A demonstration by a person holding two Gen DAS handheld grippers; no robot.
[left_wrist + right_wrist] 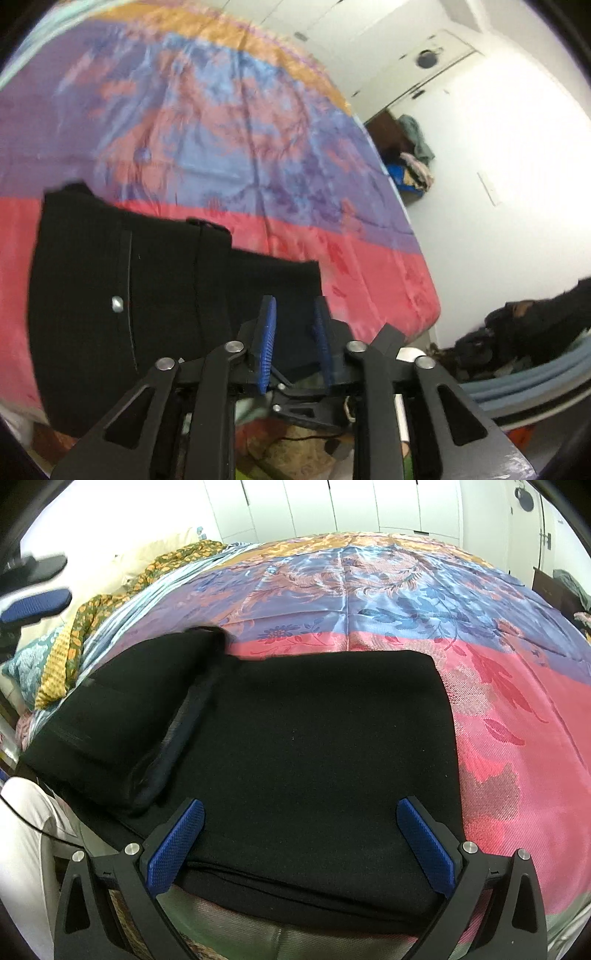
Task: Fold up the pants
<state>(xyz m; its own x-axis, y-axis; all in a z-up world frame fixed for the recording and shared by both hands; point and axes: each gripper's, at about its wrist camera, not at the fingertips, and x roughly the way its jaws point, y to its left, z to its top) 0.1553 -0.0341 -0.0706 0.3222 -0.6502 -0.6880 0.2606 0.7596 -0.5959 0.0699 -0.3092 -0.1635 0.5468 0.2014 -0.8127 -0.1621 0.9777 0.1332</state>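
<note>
Black pants (314, 746) lie folded on a pink, blue and orange bedspread (369, 590) near the bed's front edge. The waist part with a silver button (117, 304) shows in the left wrist view, where the pants (129, 295) fill the lower left. My left gripper (295, 325) hovers above the pants' right part, blue pads a small gap apart, holding nothing. My right gripper (301, 834) is wide open over the front edge of the folded pants, one finger on each side, gripping nothing. The left gripper's blue pad (37, 602) also shows at the far left of the right wrist view.
Pillows and a yellow-green patterned cloth (110, 590) lie at the bed's left end. White wardrobe doors (332, 506) stand behind the bed. A pile of clothes (413, 162) sits by the white wall past the bed. Dark clothes and a blue mat (517, 350) lie on the floor at right.
</note>
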